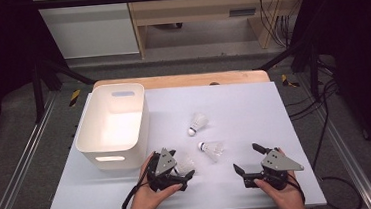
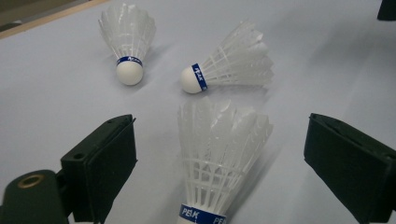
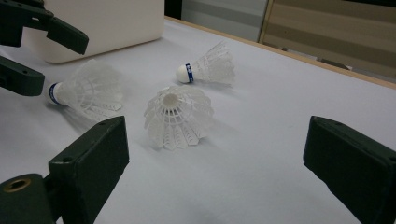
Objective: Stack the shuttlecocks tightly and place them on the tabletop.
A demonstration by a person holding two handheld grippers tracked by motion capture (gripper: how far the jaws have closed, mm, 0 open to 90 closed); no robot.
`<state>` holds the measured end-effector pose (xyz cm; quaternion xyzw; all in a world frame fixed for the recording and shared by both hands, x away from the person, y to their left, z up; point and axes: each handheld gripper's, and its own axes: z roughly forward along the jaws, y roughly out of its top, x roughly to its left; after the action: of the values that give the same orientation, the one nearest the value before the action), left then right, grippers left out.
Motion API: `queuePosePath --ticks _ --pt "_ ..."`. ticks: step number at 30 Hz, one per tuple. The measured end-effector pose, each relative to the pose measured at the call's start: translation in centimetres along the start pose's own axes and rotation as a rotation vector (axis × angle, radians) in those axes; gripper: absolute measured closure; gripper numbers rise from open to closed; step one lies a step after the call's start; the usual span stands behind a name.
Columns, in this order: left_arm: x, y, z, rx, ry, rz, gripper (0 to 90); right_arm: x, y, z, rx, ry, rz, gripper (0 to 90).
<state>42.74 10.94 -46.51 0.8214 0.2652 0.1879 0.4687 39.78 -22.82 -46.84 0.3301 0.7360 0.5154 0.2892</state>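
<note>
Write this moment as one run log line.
left gripper: open around nearest shuttlecock | right gripper: open | other shuttlecocks: two | bin: empty

We see a white-topped counter (image 1: 254, 109) with a wooden far edge. On it lie three shuttlecocks: one (image 1: 187, 164) between the left hand-held gripper's (image 1: 179, 164) spread jaws, two (image 1: 212, 149) (image 1: 198, 122) beyond it. A white bin (image 1: 112, 125) stands just past that gripper.
</note>
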Motion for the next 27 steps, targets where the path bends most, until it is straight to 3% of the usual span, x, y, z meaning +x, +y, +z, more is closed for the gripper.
queuePosePath --ticks 5,9,17,22,27 --pt "-0.6 -0.5 -0.9 -0.066 0.02 -0.017 6.7 0.1 0.0 0.0 0.008 -0.004 -0.001 6.5" --pt "-1.2 -0.7 -1.3 -0.068 0.044 0.005 6.7 0.2 -0.1 0.1 0.015 -0.01 -0.002 6.5" --pt "-2.4 -2.2 -2.9 -0.091 0.041 -0.003 6.0 0.9 0.1 0.4 0.058 0.001 0.01 11.4" --pt "-2.5 -2.7 -3.7 -0.127 0.066 -0.04 5.2 2.2 1.1 2.0 0.141 0.017 0.043 22.0" --pt "-2.8 -3.1 -4.2 -0.158 0.085 -0.041 4.4 3.4 1.8 4.7 0.237 0.052 0.089 34.5"
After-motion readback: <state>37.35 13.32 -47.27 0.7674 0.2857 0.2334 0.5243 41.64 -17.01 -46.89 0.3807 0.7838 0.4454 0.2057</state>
